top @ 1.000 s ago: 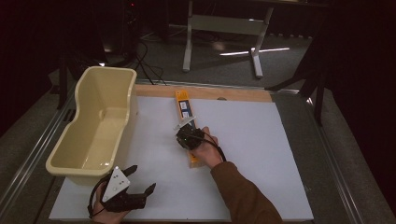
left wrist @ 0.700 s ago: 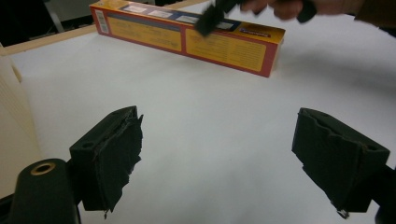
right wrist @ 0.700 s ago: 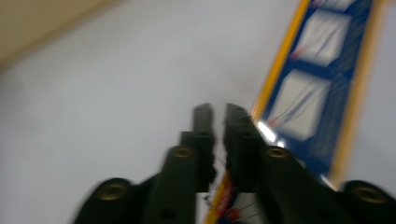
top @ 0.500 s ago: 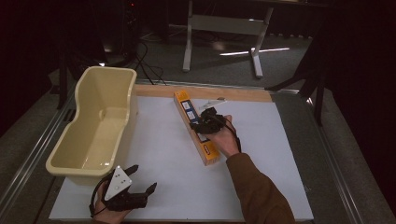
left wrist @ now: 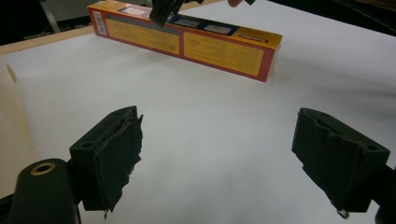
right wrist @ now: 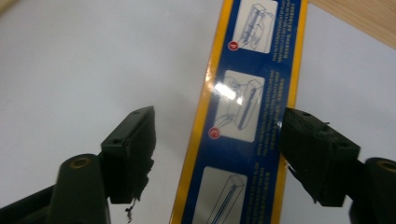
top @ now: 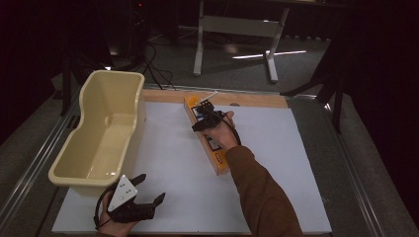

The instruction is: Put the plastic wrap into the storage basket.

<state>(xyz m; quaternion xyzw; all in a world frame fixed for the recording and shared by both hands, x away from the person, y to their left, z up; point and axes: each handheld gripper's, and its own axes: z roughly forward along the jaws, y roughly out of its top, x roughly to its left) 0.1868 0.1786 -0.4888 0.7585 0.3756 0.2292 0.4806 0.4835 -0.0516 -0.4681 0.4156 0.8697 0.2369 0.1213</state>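
Observation:
A long orange box (top: pixel 217 153) with a blue printed top lies slantwise on the white sheet (top: pixel 163 163). My right gripper (top: pixel 201 117) hovers over the box's far part. In the right gripper view it (right wrist: pixel 224 149) is open, its jaws standing either side of the box (right wrist: pixel 252 93) and not pressing it. My left gripper (top: pixel 150 188) rests near the sheet's front left corner. In the left gripper view it (left wrist: pixel 215 158) is open with bare sheet between its jaws, and the box (left wrist: pixel 187 39) lies farther off.
A beige plastic tub (top: pixel 140 113) stands along the left side of the sheet, with its edge (left wrist: pixel 9 135) at the left of the left gripper view. A wooden strip (top: pixel 257 100) borders the far edge. Metal rails run down both table sides.
The box's near end swung to the right. My right gripper moved along the box toward its far end. The left gripper stayed put.

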